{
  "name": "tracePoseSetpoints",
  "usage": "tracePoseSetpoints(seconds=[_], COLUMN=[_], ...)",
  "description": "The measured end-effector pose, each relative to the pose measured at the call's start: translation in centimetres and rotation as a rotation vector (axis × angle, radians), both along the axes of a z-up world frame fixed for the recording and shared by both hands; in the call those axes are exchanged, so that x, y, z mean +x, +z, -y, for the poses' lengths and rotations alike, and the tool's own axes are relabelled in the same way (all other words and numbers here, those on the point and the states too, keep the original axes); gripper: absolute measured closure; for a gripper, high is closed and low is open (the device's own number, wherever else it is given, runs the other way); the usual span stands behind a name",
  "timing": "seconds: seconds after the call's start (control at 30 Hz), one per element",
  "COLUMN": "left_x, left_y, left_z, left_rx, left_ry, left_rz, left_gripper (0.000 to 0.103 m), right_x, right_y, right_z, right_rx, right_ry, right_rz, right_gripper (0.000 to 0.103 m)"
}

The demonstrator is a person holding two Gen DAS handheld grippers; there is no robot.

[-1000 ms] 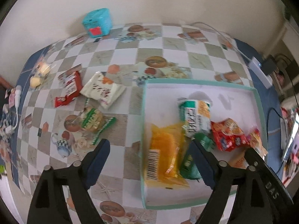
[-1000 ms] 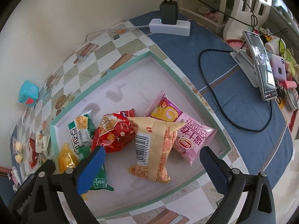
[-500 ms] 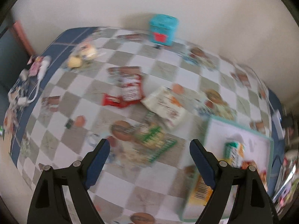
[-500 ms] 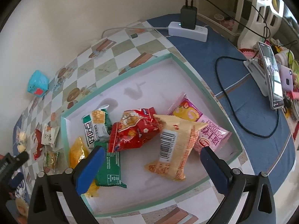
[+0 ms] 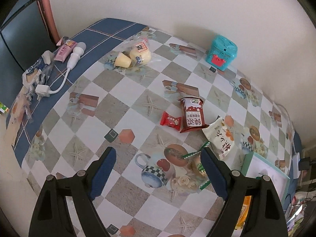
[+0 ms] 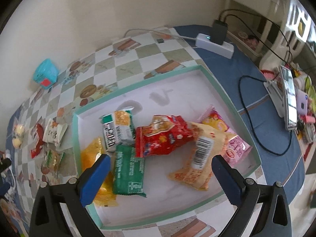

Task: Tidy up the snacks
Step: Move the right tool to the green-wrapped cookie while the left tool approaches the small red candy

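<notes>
I am reading Chinese print on the dark red packet and the white packet, both lying on the checkered worktop; I cannot make out any brand. My left gripper is hovering with fingers spread wide, holding nothing, the clear green-edged packet just inside its right finger. A second ago it was over the teal tray. My right gripper is staying spread and empty over the tray's 6 packets, with a barcode showing on the yellow packet.

I am working in a home: a table under a checked oilcloth, a power strip with charger, a phone on its stand, household clutter alongside.
</notes>
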State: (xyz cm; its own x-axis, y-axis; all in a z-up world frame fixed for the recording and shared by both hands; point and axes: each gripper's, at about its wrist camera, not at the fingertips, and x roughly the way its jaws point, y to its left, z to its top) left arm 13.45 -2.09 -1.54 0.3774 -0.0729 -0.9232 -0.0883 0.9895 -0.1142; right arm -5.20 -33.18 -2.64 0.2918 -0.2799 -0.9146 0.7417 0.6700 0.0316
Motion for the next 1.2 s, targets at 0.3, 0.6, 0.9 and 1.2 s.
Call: tracePoseSetpoints(seconds=[0.3,0.6,0.9,1.2], left_x=[1.1,2.4,3.8,5.1], left_y=[-1.3,-2.5,-4.0,-5.3], left_z=[-2.6,-4.8,-4.6,-5.0], left_rx=[-0.057,-0.093,-0.075,-0.062], left_ry=[0.040,0.083,0.060,0.077], left_rz=[-0.038,-0.071,-0.104,-0.133], left_gripper=[0.015,0.015,0.015,0.015], right_x=[2.1,7.0,12.4,15.3], right_y=[1.2,3.2,2.9,0.6], right_z=[-2.2,-5.8,-10.1,-12.3], right_rx=[-0.051,-0.042,0.004,0.054], right_ry=[0.039,0.125,0.252,0.321], right_rz=[0.026,0.107,0.141,0.132], right_gripper=[0.000,0.000,0.000,0.000])
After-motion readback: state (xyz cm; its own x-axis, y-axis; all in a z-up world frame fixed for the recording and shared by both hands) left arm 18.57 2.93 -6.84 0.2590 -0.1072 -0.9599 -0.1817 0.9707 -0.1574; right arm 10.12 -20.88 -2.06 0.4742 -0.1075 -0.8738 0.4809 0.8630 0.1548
